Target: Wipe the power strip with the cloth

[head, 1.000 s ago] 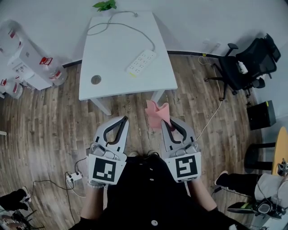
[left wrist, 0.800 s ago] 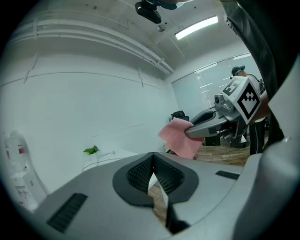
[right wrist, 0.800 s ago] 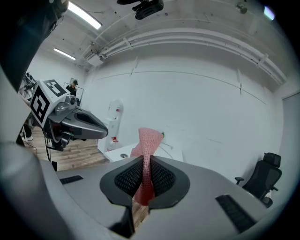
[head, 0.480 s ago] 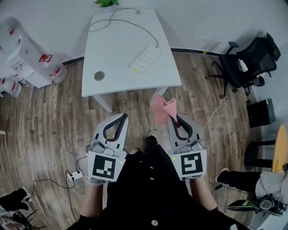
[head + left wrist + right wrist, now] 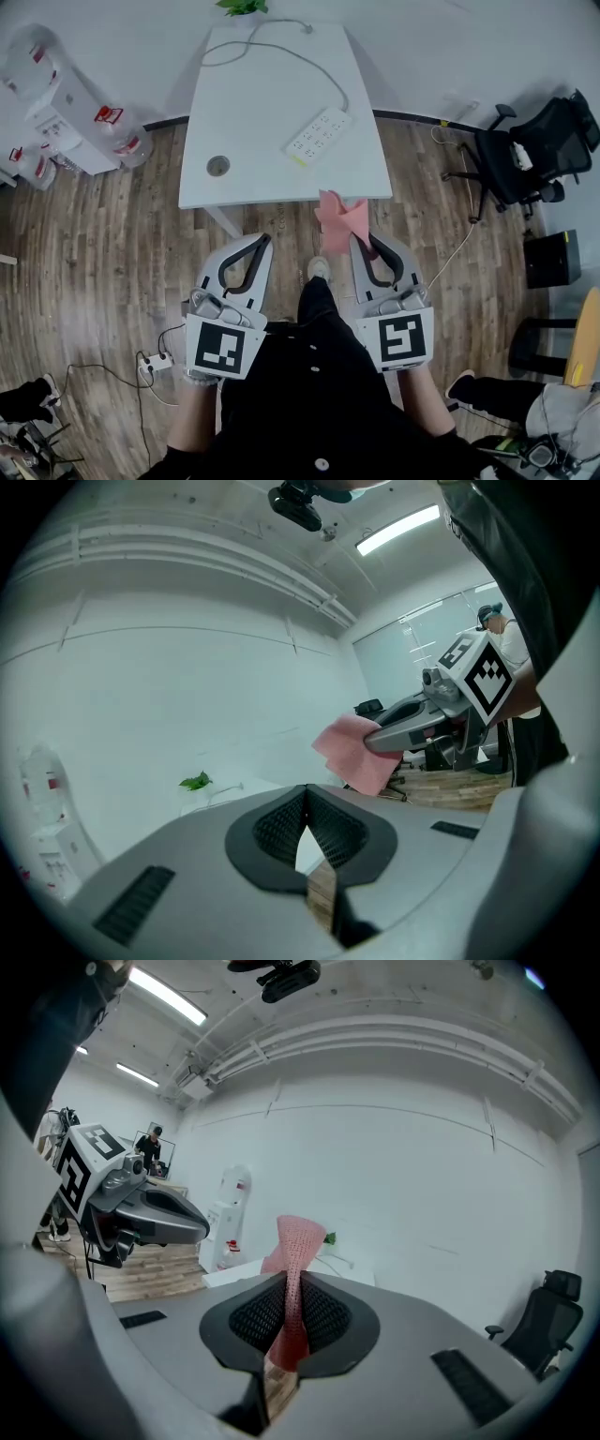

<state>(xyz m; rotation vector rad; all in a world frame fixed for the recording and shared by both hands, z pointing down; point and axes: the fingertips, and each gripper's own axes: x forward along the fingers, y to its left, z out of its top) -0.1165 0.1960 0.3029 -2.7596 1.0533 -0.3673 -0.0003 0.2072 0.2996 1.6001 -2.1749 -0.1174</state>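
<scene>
Pink cloth (image 5: 335, 217) stands pinched in the right tongs (image 5: 360, 244), held out front for wiping, while the left tongs (image 5: 262, 244) hang pressed together, empty, both short of the bench (image 5: 246, 150) where the strip (image 5: 319, 136) lies.

Left gripper (image 5: 260, 242), right gripper (image 5: 362, 242), black buttoned top (image 5: 319, 403).
Both grippers have pale grey shells and black ribbed jaws; each carries a cube of black-and-white square markers (image 5: 223, 349).

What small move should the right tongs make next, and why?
Probably carry the right tongs forward toward the power strip: they are shut on the pink cloth, and the strip lies ahead on the white table, not yet touched by the cloth.
</scene>
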